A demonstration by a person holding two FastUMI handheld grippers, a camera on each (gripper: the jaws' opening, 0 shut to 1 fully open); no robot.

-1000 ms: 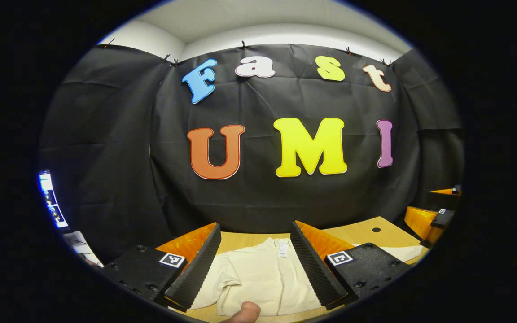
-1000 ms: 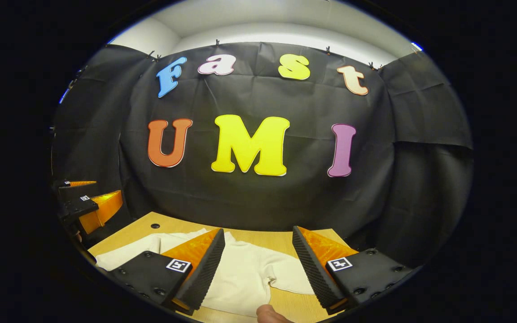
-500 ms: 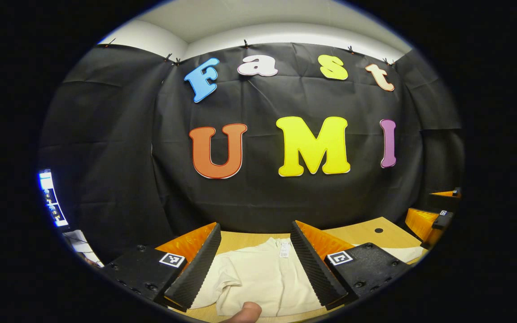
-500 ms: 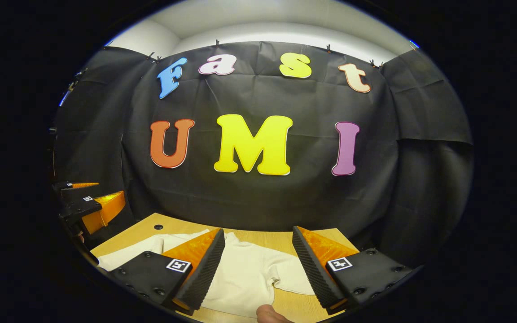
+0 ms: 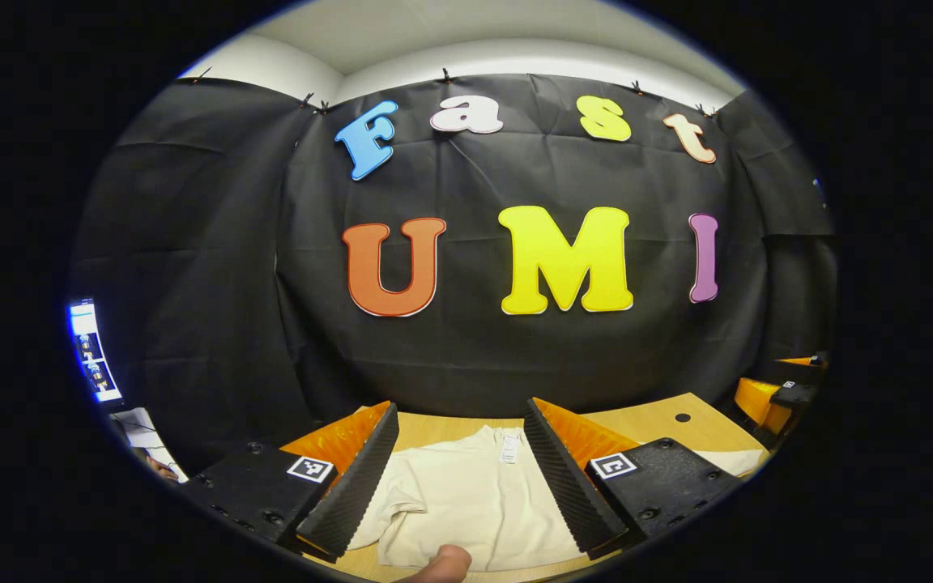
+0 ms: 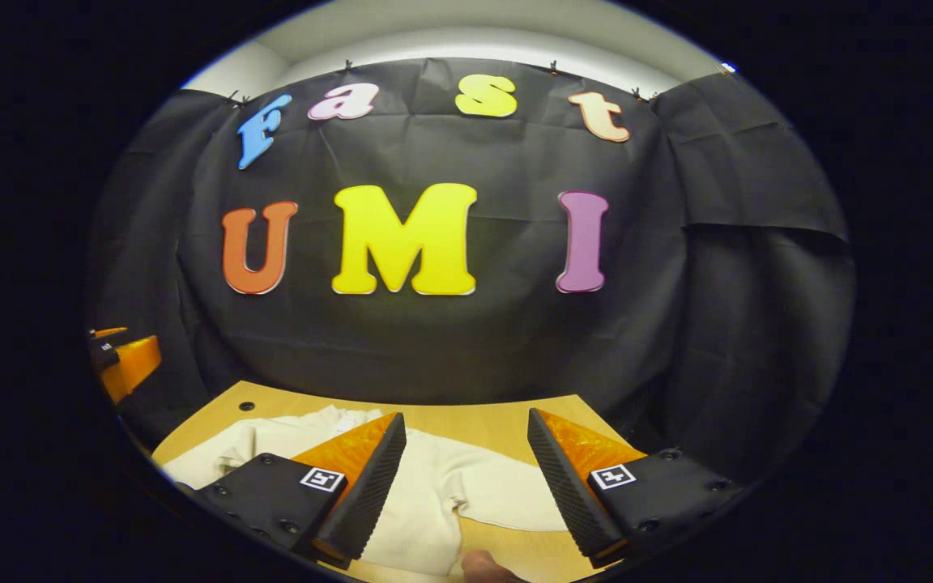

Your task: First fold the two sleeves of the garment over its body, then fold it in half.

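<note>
A cream short-sleeved garment (image 5: 466,502) lies flat on the wooden table (image 5: 661,417), collar and tag (image 5: 509,448) toward the wall. My left gripper (image 5: 460,405) hovers open above its left half, with one sleeve (image 5: 402,498) beside the left finger. In the right gripper view the garment (image 6: 426,502) shows with its other sleeve (image 6: 507,494) spread out on the table (image 6: 475,421) between the fingers of my open right gripper (image 6: 465,414). Neither gripper touches the cloth. The right gripper (image 5: 782,393) appears at the left view's edge, and the left gripper (image 6: 122,360) at the right view's edge.
The black cloth wall stands just behind the table. A small round hole (image 5: 682,418) sits in the tabletop near the back, also seen as the hole (image 6: 247,406) in the right gripper view. A lit screen (image 5: 87,352) glows far left. A thumb (image 5: 444,563) shows at the bottom.
The right gripper has swung to the right and tipped down a little, so the sleeve now lies more squarely between its fingers. The left gripper has barely moved. Both stay open.
</note>
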